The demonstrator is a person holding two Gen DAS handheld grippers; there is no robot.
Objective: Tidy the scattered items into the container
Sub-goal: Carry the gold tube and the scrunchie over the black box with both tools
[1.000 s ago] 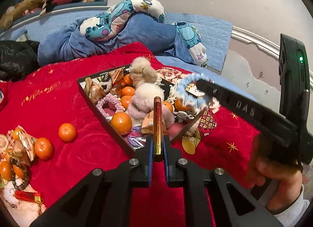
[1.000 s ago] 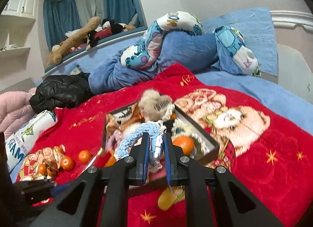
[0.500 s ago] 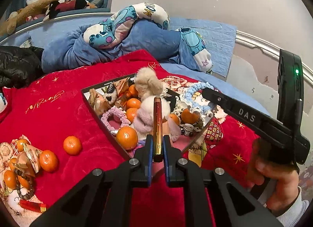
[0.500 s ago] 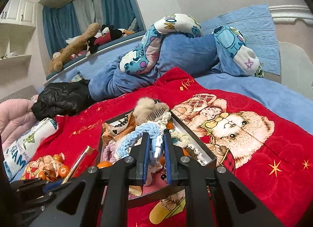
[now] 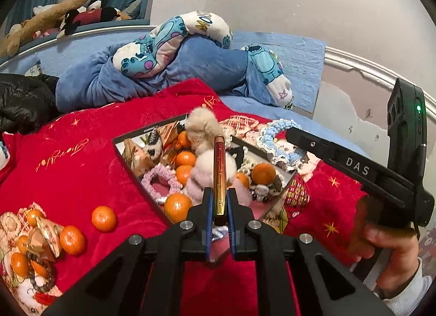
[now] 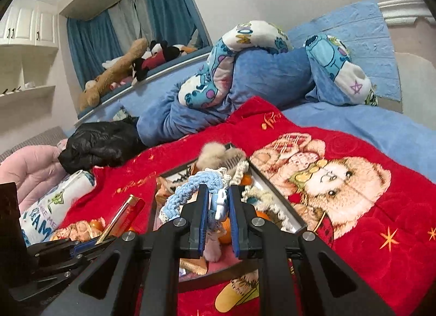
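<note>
Left gripper [image 5: 218, 216] clenched on glossy red-gold pen [image 5: 219, 177]; right gripper [image 6: 218, 216] grasping knitted blue band [image 6: 185, 193]; box [image 5: 136, 179] now lower in frame.

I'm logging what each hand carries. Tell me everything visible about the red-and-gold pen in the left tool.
The pen is a slim, glossy, metallic-looking tube, gold along its lower length, shading to red toward a gold-ringed tip, with small gold marks on the barrel. The left tool is shut on its lower part, so it juts forward above the tray. Only the tool's fingers touch it.
</note>
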